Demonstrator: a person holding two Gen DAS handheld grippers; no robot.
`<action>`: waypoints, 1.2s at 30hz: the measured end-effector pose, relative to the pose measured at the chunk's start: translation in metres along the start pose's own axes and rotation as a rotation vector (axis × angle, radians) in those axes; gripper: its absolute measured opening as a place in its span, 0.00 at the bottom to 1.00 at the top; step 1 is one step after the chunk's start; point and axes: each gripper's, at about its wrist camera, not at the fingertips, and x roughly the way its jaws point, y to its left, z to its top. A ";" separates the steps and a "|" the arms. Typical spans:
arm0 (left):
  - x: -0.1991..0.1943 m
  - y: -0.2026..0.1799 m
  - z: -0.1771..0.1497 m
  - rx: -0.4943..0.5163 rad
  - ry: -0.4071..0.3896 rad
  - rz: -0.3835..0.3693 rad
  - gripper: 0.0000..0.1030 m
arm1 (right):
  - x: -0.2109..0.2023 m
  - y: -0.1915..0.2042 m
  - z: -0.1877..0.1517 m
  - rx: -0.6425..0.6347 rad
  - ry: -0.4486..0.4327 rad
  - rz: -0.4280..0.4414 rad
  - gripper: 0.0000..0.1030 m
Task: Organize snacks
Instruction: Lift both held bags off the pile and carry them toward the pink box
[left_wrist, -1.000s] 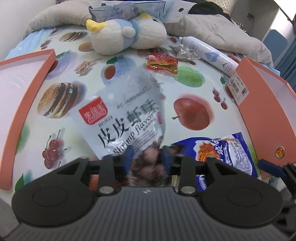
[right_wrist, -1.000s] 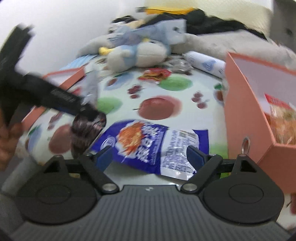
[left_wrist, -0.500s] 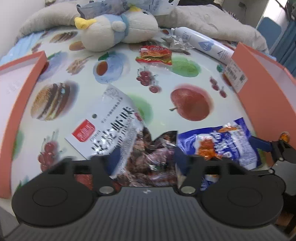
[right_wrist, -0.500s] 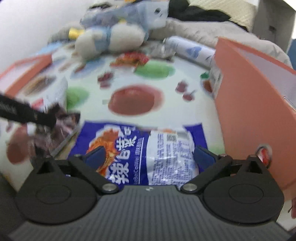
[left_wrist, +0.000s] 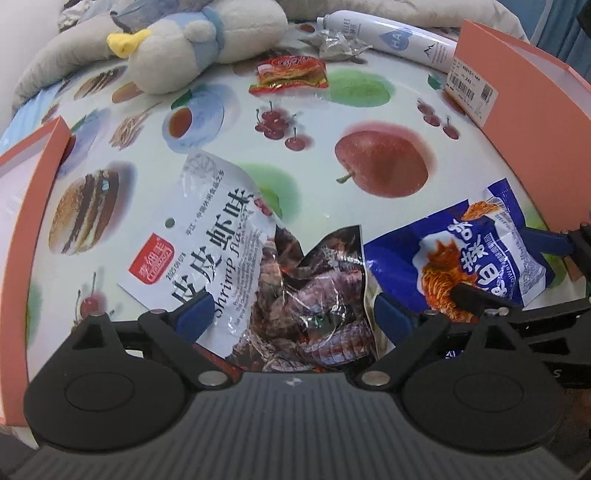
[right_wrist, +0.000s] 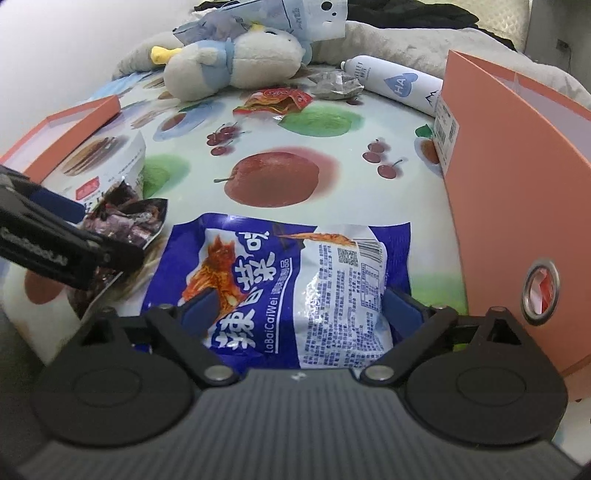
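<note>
Between the left gripper's (left_wrist: 291, 317) wide-spread jaws, which have just been opening, the shrimp-flavor bag (left_wrist: 236, 258) lies released on the printed surface (left_wrist: 317, 122). Right gripper (right_wrist: 299, 308) jaws, lately narrowing but not yet pinching, straddle the blue snack bag (right_wrist: 295, 273). Advice: close squarely on its middle, avoiding crinkled edges. Beyond, right of the jaws, stands the orange box (right_wrist: 517, 177), probable destination.

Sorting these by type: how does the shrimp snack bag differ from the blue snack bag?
The shrimp snack bag is white with a clear window showing dark pieces; the blue snack bag is opaque blue and white. The shrimp bag looks crumpled, the blue one puffy. Both lie on the fruit-print tablecloth, each between open jaws.
</note>
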 end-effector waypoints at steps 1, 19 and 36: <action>0.001 0.000 -0.001 -0.005 0.004 0.000 0.93 | -0.001 0.000 0.000 -0.004 -0.001 0.001 0.81; -0.006 -0.015 0.000 0.023 -0.039 0.009 0.52 | -0.025 -0.001 0.000 0.020 0.002 0.003 0.60; -0.063 -0.011 0.020 -0.123 -0.117 -0.043 0.45 | -0.063 -0.010 0.031 0.091 -0.044 0.029 0.60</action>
